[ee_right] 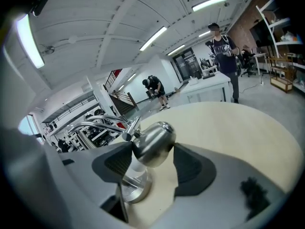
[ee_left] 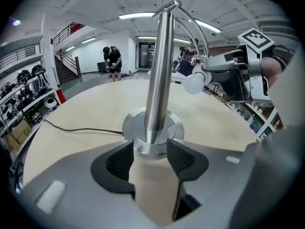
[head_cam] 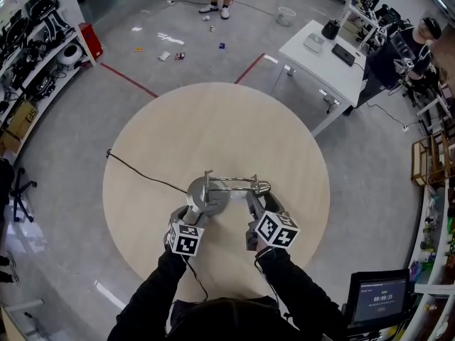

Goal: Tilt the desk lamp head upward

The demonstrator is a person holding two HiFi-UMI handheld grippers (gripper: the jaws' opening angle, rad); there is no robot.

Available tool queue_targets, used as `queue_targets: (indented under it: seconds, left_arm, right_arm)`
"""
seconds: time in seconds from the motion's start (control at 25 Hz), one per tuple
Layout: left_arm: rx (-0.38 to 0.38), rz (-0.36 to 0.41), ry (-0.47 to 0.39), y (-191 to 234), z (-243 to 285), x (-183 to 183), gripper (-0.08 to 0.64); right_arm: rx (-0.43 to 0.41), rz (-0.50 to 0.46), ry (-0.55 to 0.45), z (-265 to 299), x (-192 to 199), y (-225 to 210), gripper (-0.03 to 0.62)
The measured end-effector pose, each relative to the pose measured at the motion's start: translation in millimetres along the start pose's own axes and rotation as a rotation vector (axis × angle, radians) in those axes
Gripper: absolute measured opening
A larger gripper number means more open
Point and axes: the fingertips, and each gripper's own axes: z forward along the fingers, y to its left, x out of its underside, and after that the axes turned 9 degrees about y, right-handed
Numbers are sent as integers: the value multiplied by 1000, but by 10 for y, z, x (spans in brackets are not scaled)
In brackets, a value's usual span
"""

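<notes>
While clamped in right hand-held gripper (ee_right: 151, 157), lamp head (ee_right: 155, 138), above table (ee_right: 238, 128)

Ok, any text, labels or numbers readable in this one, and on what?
Monitor screen: a line of digits like a timer, too small to read for sure.
Cardboard box at the far left: dark print, too blurred to read.
Desk lamp: no marking visible.
</notes>
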Motion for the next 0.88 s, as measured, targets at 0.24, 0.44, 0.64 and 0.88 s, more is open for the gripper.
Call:
queue_targets:
  seconds: [0.24, 0.44, 0.64, 0.88]
  left_arm:
    - [17, -72, -132, 16, -363, -285, 222]
    - [7, -9, -239, -126, -798, -600, 219]
    - [6, 6, -326, -198, -1255, -715, 210]
    - [-66, 84, -457, -174, -1640, -1051, 184]
  right_arm:
    - [33, -58, -19, -59, -151, -15, 283]
    - [63, -139, -56, -297, -292, 51, 281]
    - [114, -237, -47, -532, -313, 240, 278]
    - [177, -357, -59, -668, -466, 350, 275]
